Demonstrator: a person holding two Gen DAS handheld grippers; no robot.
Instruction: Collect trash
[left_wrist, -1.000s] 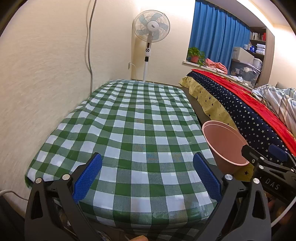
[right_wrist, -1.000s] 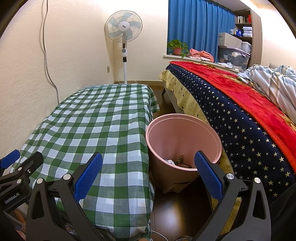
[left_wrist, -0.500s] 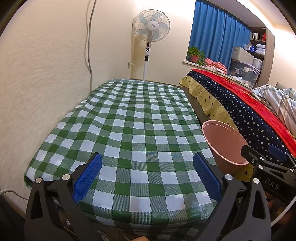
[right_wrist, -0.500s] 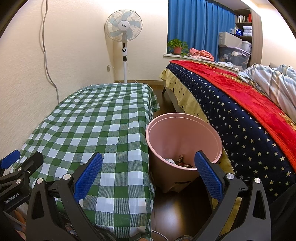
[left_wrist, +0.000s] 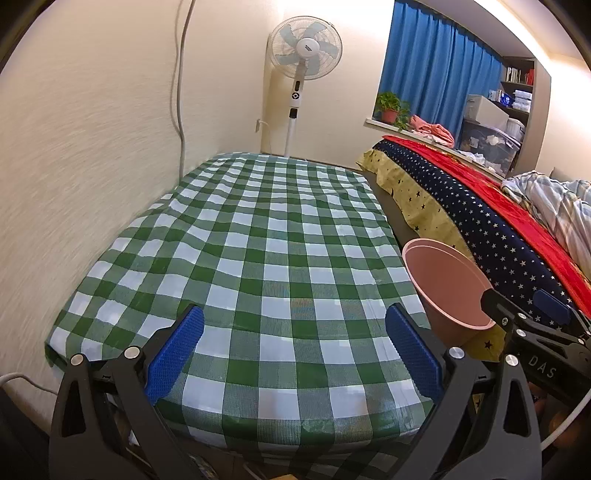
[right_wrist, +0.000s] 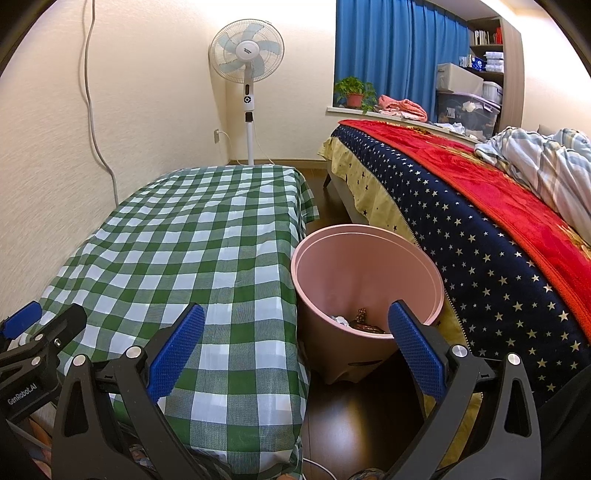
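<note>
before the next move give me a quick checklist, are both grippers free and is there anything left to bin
1. Left gripper open, nothing between its pads: ok.
2. Right gripper open and empty: ok.
3. Pink bin upright on the floor between table and bed: ok.
4. Trash in the bin: ok, a few pieces at the bottom.
5. Checked tablecloth bare of trash: ok.
6. Floor around the bin: cannot tell, mostly hidden.
</note>
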